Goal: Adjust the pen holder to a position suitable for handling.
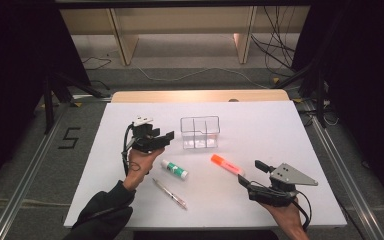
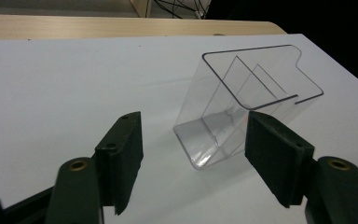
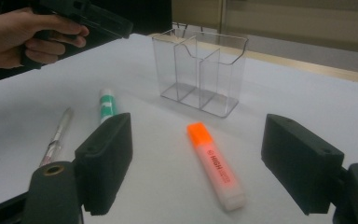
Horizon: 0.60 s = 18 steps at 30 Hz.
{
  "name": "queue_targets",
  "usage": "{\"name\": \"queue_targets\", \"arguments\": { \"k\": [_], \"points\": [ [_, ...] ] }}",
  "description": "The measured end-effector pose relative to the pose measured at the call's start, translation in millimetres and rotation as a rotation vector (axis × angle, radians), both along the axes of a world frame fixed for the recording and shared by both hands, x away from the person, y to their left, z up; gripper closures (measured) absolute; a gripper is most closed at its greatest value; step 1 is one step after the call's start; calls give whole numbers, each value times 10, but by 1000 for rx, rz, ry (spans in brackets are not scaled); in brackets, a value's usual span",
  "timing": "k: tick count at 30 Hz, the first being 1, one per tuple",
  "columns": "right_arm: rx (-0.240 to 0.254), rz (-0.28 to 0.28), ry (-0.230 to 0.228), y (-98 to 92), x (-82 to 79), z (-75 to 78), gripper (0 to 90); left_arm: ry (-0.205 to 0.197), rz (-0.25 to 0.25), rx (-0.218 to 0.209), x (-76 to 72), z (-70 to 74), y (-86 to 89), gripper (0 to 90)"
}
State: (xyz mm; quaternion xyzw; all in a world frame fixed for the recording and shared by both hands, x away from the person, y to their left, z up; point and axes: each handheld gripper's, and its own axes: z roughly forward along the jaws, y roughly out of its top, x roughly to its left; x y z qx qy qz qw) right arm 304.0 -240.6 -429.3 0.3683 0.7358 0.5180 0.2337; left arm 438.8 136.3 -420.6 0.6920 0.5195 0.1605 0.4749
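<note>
The orange highlighter (image 3: 214,164), printed "HIGH", lies before wide, empty right tongs (image 3: 196,170); left tongs (image 2: 193,161) also wide.

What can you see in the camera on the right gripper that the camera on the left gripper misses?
The right gripper view alone shows the orange highlighter pen lying between its open jaws, the green-and-white glue stick, the slim clear pen, and the person's other hand holding the left gripper.

The left gripper view alone shows its own open gripper with nothing between the jaws.

Both show the clear plastic compartment organizer standing empty on the white table.
</note>
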Motion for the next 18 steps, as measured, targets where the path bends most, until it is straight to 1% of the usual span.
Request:
{"name": "queue_targets", "arguments": {
  "k": [3,4,6,8,10,16,18],
  "points": [
    [0,3,-2,5,3,-4,256,-10,-25,3,-71,35,6,336],
    [-3,1,5,6,-2,-1,256,-13,-37,0,-99,48,0,331],
    [-4,1,5,8,-4,1,256,-17,-46,-4,-140,65,-13,322],
    [-4,2,4,7,-1,-1,256,-26,-64,6,-192,87,-19,312],
    [-1,3,2,7,2,-4,256,-35,-77,5,-231,106,-28,302],
    [-7,7,1,4,3,-3,256,-38,-92,6,-337,145,-18,274],
    [-12,4,5,7,4,-5,256,-39,-89,7,-376,155,-4,259]
  ]
}}
